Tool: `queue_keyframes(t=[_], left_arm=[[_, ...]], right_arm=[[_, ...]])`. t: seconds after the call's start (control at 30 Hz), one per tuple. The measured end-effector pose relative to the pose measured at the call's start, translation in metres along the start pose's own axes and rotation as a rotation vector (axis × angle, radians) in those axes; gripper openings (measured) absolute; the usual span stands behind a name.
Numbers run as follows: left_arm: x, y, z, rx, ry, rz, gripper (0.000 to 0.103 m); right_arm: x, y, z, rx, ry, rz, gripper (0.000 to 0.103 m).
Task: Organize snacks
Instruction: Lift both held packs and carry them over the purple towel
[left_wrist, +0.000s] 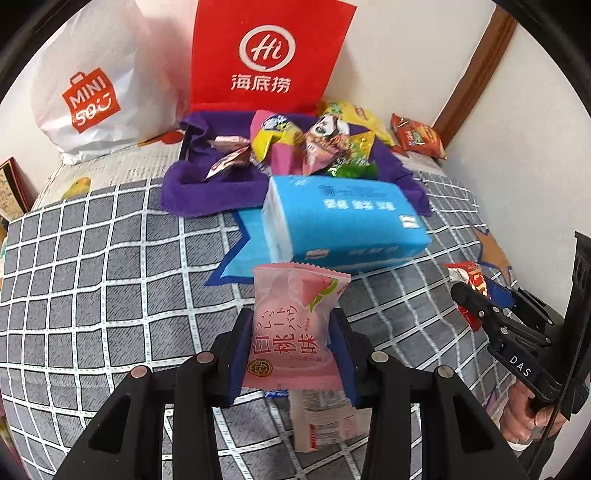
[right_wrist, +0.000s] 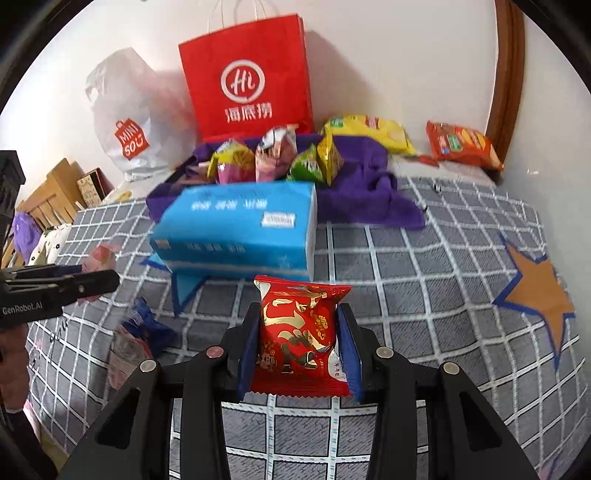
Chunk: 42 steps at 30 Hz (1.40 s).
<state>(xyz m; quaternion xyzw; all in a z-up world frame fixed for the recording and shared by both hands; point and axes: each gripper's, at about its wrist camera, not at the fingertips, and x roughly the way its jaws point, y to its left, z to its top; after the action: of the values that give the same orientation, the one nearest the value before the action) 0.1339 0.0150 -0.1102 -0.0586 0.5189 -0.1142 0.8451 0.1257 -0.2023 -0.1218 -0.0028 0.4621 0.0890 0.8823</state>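
Observation:
My left gripper (left_wrist: 291, 332) is shut on a pink peach-flavour snack packet (left_wrist: 291, 328) and holds it above the checked bedspread. My right gripper (right_wrist: 299, 332) is shut on a red and gold snack packet (right_wrist: 299, 332), also above the bed; it shows at the right of the left wrist view (left_wrist: 471, 291). Ahead lies a purple cloth (left_wrist: 207, 192) with several snack packets (left_wrist: 295, 140) piled on it. A yellow chip bag (right_wrist: 369, 133) and an orange-red bag (right_wrist: 461, 144) lie behind it near the wall.
A blue tissue pack (left_wrist: 343, 218) lies between the grippers and the purple cloth. A red paper bag (right_wrist: 247, 77) and a white Miniso plastic bag (right_wrist: 125, 122) stand against the wall. A loose packet (left_wrist: 325, 421) lies under my left gripper, and blue and pink packets (right_wrist: 136, 332) lie at the left.

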Motion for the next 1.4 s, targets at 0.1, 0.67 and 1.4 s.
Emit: queue_keyframes(t=[0.1, 0.67, 1.4], left_arm=[[-0.004, -0.006, 0.005, 0.01, -0.007, -0.007, 0.039], [-0.035, -0.014, 0.066, 0.052, -0.085, 0.009, 0.039], [-0.002, 0.0, 0.177, 0.031, -0.118, 0.019, 0.039]], right_arm=[[-0.007, 0.002, 0.008, -0.003, -0.016, -0.008, 0.04], [-0.026, 0.007, 0.072, -0.008, -0.082, -0.011, 0.04], [0.022, 0.0, 0.189, -0.024, -0.127, -0.006, 0.04]])
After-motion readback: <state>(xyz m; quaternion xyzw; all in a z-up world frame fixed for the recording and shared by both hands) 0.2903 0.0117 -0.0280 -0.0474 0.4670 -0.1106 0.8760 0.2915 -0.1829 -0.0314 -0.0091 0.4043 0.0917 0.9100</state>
